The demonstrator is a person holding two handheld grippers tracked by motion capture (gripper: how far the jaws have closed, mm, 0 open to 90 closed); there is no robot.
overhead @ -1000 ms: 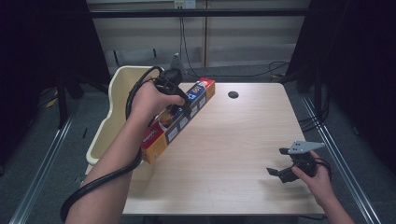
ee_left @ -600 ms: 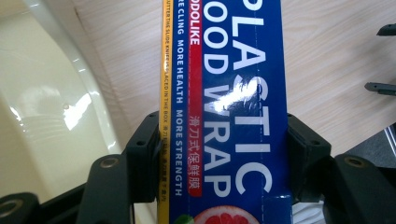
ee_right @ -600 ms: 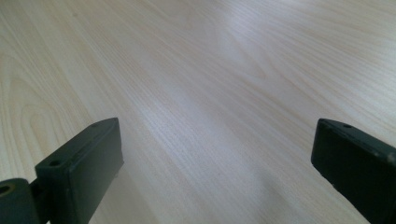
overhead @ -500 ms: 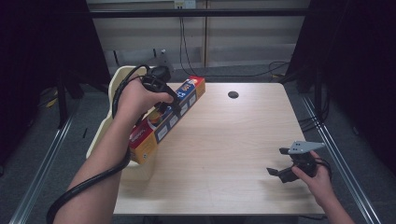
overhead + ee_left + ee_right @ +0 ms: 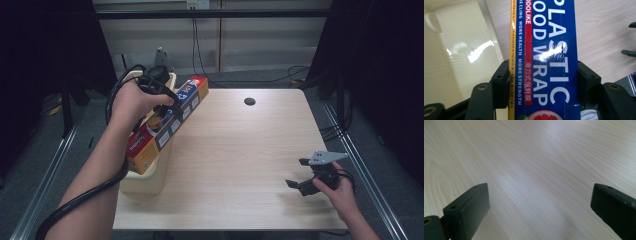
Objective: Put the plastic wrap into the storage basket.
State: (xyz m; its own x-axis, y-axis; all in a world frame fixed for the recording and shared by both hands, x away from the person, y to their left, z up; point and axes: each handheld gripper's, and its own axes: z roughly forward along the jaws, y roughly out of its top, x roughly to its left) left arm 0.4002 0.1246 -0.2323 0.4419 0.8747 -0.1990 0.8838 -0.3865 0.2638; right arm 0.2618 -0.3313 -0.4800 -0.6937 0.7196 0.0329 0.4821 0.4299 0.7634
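High view: wrap box heading for bin

Pale wooden bench (image 5: 240,150), cream plastic bin (image 5: 145,180) at its left edge. Long blue-red cardboard plastic-wrap box (image 5: 167,125) tilted over bin rim, clenched mid-length by left gripper (image 5: 544,75). Level it, lower inside, then release. Right gripper (image 5: 302,182) released, idle.

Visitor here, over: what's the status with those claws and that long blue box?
Left claw clamped across the plastic wrap box, lifted over the cream bin at the table's edge. Right claw open, empty, low over the table. Nothing in the way.
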